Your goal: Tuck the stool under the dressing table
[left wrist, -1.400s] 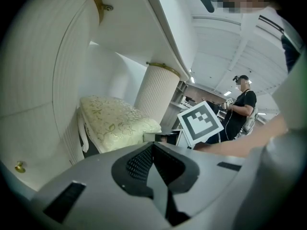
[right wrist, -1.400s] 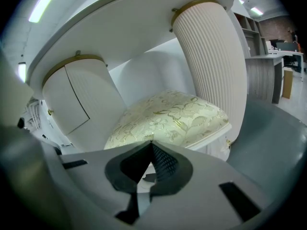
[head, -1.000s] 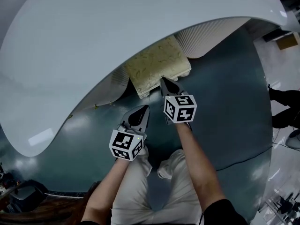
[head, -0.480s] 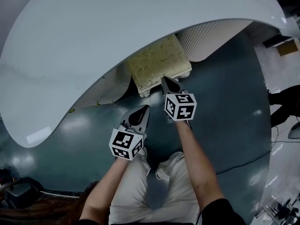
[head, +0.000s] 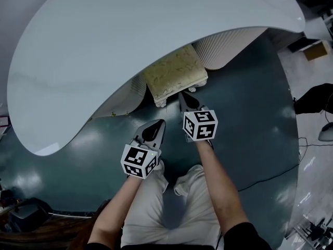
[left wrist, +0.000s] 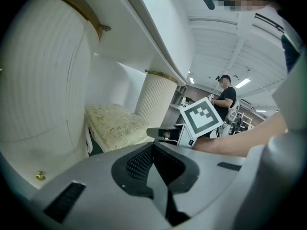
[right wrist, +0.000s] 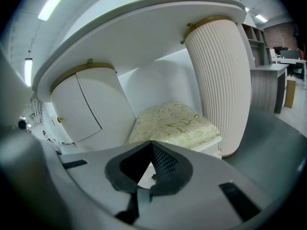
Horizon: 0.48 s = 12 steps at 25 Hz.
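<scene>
Cream, gold-patterned cushioning marks the stool [head: 176, 76] in the head view. Its far half sits beneath the white dressing table [head: 130, 35] and its near edge is exposed. The right gripper [head: 185, 97], jaws pressed together, has its tip at that edge. The left gripper [head: 154, 129] hangs nearer, apart from the stool.

In the left gripper view the jaws are closed on nothing, with the stool [left wrist: 115, 126] ahead to the left.

In the right gripper view the tip appears to meet the seat's near edge, between a cabinet [right wrist: 91, 109] and a fluted pedestal [right wrist: 220, 85]. Push low, centred and straight, so the stool slides in without swinging against the pedestal.
</scene>
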Tool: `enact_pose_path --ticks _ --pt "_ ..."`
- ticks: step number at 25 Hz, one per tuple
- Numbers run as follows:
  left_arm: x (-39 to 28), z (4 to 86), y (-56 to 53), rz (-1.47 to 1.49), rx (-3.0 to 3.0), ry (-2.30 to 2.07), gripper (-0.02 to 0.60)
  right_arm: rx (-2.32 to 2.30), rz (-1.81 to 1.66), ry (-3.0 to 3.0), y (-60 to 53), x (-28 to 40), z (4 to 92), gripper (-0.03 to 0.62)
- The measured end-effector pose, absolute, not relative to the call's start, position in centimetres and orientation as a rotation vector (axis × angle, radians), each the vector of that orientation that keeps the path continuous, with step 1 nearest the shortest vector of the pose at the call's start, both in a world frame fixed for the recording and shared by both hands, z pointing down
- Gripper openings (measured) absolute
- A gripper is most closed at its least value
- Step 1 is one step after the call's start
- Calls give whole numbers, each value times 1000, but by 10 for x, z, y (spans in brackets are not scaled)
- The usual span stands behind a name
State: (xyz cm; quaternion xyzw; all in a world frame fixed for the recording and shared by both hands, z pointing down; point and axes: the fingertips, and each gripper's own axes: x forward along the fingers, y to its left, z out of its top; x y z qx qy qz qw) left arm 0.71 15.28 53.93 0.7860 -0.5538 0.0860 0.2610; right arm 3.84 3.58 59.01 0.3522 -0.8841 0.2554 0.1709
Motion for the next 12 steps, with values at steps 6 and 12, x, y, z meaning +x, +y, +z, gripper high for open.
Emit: enact_pose_path --ticks 6,12 --pt "-7 362 145 269 2125 -1489 9 1009 729 -2535 34 35 402 8" --pt "45 156 187 311 2127 -1500 9 991 748 -2556 86 100 192 8"
